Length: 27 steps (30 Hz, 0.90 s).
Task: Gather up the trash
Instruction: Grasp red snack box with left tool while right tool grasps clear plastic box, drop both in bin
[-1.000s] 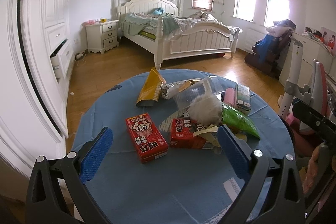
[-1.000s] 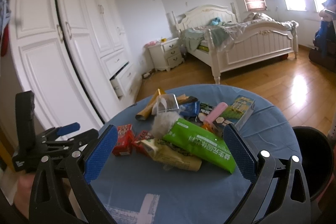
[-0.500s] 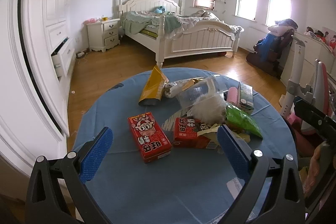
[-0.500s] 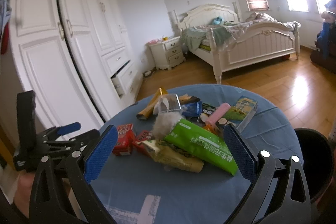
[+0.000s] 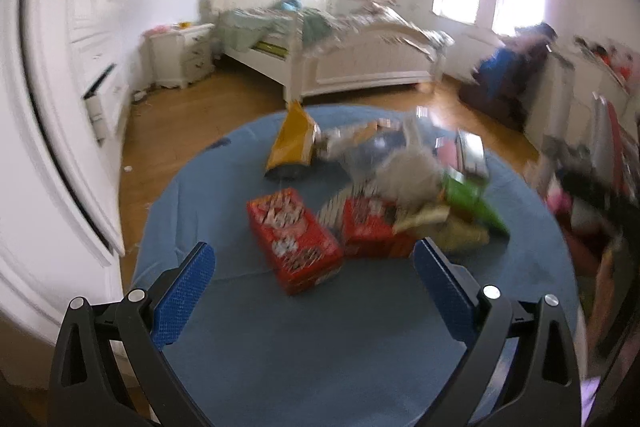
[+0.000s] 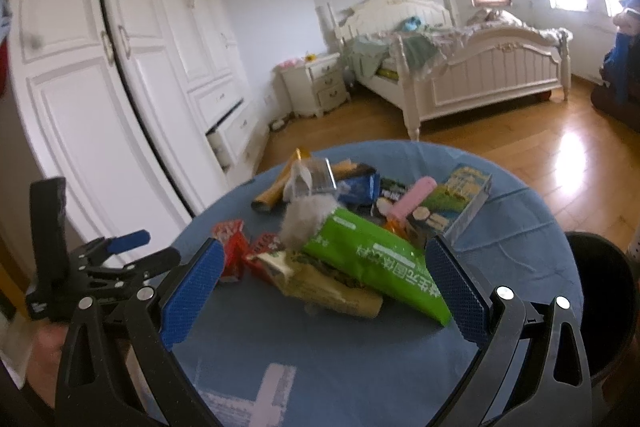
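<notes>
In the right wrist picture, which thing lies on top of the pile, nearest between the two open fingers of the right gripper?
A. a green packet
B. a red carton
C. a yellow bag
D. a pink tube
A: the green packet lies across the top of the trash pile, just ahead of the open right gripper, above the beige wrapper.

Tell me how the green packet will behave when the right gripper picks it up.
The green packet looks like thin glossy film, so it will probably flex and may slip between the pads. It seems flat and light. It lies across a beige wrapper, which could shift. The right gripper is open.
</notes>
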Motion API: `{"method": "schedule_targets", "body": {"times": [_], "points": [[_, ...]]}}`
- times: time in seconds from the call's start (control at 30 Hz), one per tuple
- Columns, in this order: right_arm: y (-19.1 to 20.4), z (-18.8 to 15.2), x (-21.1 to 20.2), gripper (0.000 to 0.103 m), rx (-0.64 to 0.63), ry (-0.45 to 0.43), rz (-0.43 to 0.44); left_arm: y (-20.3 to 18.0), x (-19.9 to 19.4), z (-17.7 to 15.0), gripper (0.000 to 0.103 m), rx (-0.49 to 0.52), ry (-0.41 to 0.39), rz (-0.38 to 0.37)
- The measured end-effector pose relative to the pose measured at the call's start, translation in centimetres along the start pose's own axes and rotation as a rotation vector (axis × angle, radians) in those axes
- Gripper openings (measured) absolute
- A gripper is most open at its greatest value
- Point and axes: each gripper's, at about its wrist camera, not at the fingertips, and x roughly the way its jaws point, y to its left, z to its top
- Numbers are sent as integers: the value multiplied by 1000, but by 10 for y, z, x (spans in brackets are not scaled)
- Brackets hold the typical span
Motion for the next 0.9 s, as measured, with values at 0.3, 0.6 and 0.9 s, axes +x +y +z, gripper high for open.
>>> {"method": "schedule_targets", "body": {"times": [0.3,0.6,0.9], "points": [[5,63,84,94,-37,147,21,41,62,5,98,6,186,-71],[15,74,179,51,-85,386,-40,58,103,26,88,-250,251,-89],[6,67,67,46,-38,90,145,68,75,18,59,-315,131,-116]]}}
